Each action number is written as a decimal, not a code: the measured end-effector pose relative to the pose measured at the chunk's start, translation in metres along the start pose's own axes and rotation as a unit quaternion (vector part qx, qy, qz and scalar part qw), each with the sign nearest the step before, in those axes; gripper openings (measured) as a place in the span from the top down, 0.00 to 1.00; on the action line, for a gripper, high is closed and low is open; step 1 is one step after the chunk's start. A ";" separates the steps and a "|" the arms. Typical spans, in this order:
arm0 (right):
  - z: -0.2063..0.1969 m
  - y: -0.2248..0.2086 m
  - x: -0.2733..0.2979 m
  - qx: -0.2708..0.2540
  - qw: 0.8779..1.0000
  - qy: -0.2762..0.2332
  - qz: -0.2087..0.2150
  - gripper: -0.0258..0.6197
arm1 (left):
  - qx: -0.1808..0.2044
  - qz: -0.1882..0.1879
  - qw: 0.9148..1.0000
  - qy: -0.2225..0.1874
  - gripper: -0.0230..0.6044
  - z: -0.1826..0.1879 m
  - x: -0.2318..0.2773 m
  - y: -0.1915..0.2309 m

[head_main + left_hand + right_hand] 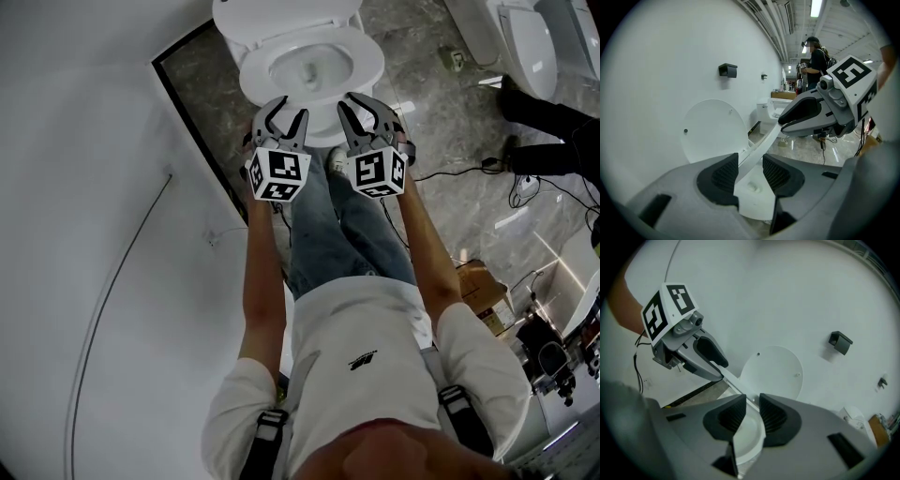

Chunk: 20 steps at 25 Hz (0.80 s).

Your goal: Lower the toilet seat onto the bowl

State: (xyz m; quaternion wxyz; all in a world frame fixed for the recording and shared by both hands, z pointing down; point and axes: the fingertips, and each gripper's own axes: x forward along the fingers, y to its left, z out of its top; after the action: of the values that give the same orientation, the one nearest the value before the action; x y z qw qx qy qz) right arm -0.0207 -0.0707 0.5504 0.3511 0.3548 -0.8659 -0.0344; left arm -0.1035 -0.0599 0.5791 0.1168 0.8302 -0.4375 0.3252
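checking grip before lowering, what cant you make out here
Head view: front edge of the white plastic toilet seat ring, hidden by the left hand-held gripper and right hand-held gripper.
Left gripper view: whether its pads press the ring; white against white ceramic bowl.
Head view: raised white toilet lid, cut off by top edge.

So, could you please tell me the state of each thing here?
Seat: partly lowered, not yet resting on the bowl.
Lid: raised upright.
Left tongs: closed on the seat's front edge.
Right tongs: closed on the seat's front edge.
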 end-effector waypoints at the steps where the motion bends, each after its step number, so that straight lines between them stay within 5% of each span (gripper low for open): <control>1: -0.001 0.002 0.000 0.001 1.000 0.000 0.000 0.82 | 0.000 0.000 1.000 0.000 0.69 -0.002 0.000 -0.001; 20: -0.044 0.034 -0.014 0.016 0.999 0.028 0.013 0.81 | 0.009 -0.025 0.999 0.025 0.69 -0.039 0.000 -0.042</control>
State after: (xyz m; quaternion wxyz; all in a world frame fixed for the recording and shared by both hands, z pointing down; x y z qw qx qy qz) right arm -0.0057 -0.0282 0.5854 0.3705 0.3499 -0.8604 -0.0063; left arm -0.0871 -0.0166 0.6129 0.1283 0.8333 -0.4107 0.3471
